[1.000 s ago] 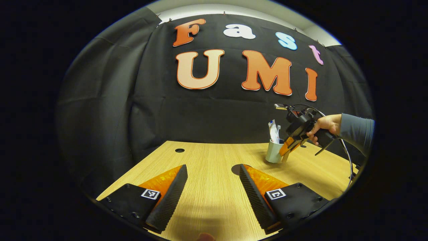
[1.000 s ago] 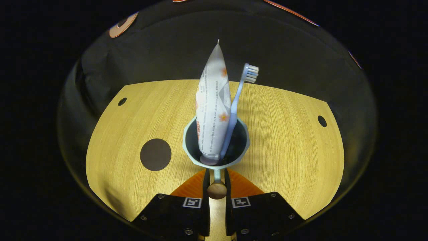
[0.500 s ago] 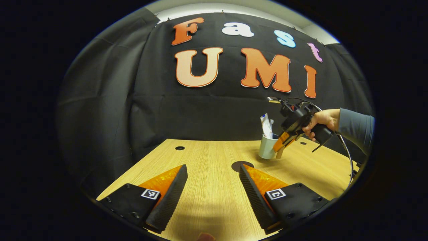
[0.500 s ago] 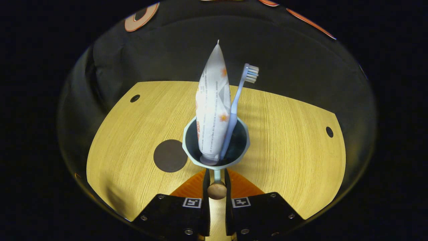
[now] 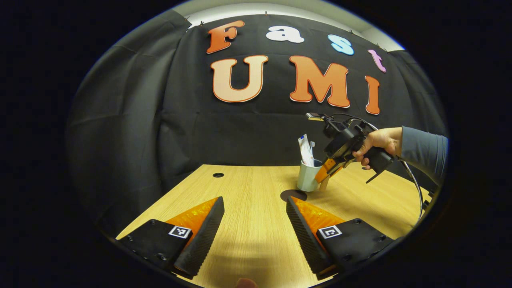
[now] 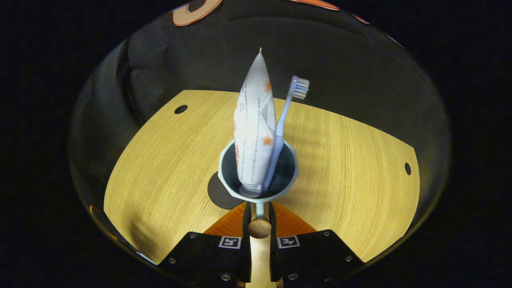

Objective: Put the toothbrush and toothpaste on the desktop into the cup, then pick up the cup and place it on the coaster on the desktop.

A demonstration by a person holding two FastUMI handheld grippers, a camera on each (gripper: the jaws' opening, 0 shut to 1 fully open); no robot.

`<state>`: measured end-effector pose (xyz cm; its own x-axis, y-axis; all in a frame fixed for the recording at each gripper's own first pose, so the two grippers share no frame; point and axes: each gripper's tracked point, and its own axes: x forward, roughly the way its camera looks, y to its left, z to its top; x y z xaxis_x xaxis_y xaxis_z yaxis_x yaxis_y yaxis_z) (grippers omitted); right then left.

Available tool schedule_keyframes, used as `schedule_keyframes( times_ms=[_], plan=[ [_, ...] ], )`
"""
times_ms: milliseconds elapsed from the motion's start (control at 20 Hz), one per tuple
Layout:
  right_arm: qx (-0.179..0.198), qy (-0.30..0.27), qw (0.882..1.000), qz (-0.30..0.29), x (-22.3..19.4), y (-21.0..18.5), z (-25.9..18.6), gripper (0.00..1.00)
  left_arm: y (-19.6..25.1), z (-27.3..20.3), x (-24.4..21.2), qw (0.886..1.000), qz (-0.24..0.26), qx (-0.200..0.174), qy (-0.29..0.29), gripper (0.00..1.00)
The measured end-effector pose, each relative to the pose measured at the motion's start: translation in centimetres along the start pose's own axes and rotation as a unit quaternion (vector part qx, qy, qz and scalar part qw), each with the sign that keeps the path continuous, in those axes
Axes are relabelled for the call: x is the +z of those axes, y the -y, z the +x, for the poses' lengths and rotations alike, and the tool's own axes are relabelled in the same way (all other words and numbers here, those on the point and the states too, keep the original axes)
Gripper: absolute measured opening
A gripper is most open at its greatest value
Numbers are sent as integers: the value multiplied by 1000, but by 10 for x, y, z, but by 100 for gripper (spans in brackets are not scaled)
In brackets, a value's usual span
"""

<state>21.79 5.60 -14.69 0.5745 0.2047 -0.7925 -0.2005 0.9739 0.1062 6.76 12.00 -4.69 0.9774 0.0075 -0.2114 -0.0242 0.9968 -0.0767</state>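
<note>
Right gripper [image 6: 259, 218] clamps the pale green cup's wooden-knobbed handle [image 6: 259, 226]; cup [image 6: 258, 176] just ahead of the jaws, over the dark round coaster [image 6: 218, 192] on the wooden desktop [image 6: 352, 168]. Left gripper [image 5: 255, 224] gapes, holding nothing.

Both views are dim overall, with light falling from above onto the wooden desktop [image 5: 248, 200] — its grain reads sharp and warm-toned, without glare. In the right gripper view the cup [image 6: 258, 173] casts a soft shadow rightward across the desktop [image 6: 352, 160]. Fisheye distortion bows the desk edges strongly. The black cloth wall [image 5: 132, 120] stays underexposed — folds barely visible. Focus is sharp; no motion blur.
</note>
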Motion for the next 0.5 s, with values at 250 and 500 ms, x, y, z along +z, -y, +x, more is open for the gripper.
schedule_keyframes(
  times_ms=[250, 500],
  plan=[
    [9, 0, 1000, -12, 1, -2, 3, 18, -9, -6, -12, 1000, -4, 5, -5, 99],
    [17, -4, 1000, -23, 0, -6, 7, 18, -13, -4, -16, 1000, -6, 9, -12, 99]
  ],
)
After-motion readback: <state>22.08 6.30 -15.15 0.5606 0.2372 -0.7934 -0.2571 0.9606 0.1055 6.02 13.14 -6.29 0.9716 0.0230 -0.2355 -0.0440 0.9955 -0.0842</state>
